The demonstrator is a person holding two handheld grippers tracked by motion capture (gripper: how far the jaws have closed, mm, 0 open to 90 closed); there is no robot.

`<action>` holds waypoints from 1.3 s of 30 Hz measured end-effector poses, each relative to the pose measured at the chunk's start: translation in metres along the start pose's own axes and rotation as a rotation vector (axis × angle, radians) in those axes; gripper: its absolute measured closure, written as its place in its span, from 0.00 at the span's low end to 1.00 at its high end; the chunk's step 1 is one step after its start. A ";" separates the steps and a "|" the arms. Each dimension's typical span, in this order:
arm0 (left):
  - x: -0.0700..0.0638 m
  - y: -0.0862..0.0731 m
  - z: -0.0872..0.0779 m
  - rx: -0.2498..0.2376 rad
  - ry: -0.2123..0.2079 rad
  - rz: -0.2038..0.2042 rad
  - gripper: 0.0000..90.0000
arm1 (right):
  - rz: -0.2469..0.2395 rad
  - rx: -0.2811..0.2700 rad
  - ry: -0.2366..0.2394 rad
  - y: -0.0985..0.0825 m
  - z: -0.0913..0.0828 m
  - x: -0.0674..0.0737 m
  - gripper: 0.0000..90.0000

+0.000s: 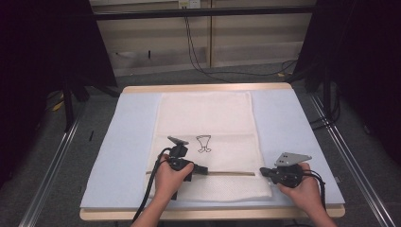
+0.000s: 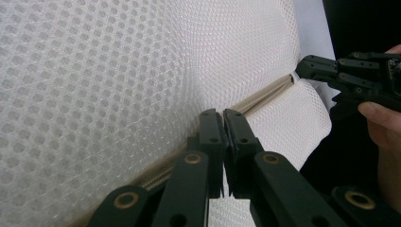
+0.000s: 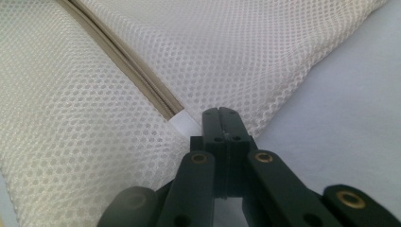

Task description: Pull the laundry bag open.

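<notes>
Near edge, high view: left gripper (image 1: 204, 169) sits on the zip (image 1: 227, 173) of the white mesh bag (image 1: 203, 118); right gripper (image 1: 263, 172) at the bag's rt edge by the zip end. Bag lies flat on a pale blue mat (image 1: 288, 127), black line drawing (image 1: 204, 143) mid-bag.

Left gripper view: left gripper (image 2: 223, 113) jaws together at the zip line (image 2: 265, 97); whether the puller is pinched is hidden. Right gripper (image 2: 302, 68) farther off, its hand cut off at frame edge.

Right gripper view: right gripper (image 3: 220, 111) jaws together beside the zip's white end tab (image 3: 182, 122), over bag mesh (image 3: 227, 52); contact w/ fabric unclear
</notes>
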State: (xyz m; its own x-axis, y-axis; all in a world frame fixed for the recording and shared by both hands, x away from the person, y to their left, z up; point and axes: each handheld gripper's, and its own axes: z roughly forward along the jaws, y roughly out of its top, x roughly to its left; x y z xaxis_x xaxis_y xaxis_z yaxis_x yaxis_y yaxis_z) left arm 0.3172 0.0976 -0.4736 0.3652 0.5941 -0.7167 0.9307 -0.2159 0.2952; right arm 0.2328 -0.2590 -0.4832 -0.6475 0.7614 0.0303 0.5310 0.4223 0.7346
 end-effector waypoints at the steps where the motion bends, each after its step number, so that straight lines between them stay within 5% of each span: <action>1: 0.000 -0.001 -0.001 -0.002 0.000 -0.001 0.97 | 0.000 0.000 0.000 0.000 0.000 0.000 1.00; 21: 0.014 -0.005 -0.010 -0.006 -0.007 -0.049 0.97 | 0.001 -0.007 -0.001 -0.001 0.000 0.001 1.00; 39: 0.020 -0.008 -0.021 -0.015 -0.016 -0.033 0.97 | 0.004 -0.015 0.003 -0.002 0.000 0.000 1.00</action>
State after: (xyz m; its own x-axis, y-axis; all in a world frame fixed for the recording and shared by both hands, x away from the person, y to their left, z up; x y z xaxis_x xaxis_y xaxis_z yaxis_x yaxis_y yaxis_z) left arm 0.3172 0.1273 -0.4775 0.3344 0.5880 -0.7365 0.9420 -0.1848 0.2801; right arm 0.2312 -0.2599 -0.4849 -0.6470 0.7617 0.0355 0.5253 0.4115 0.7448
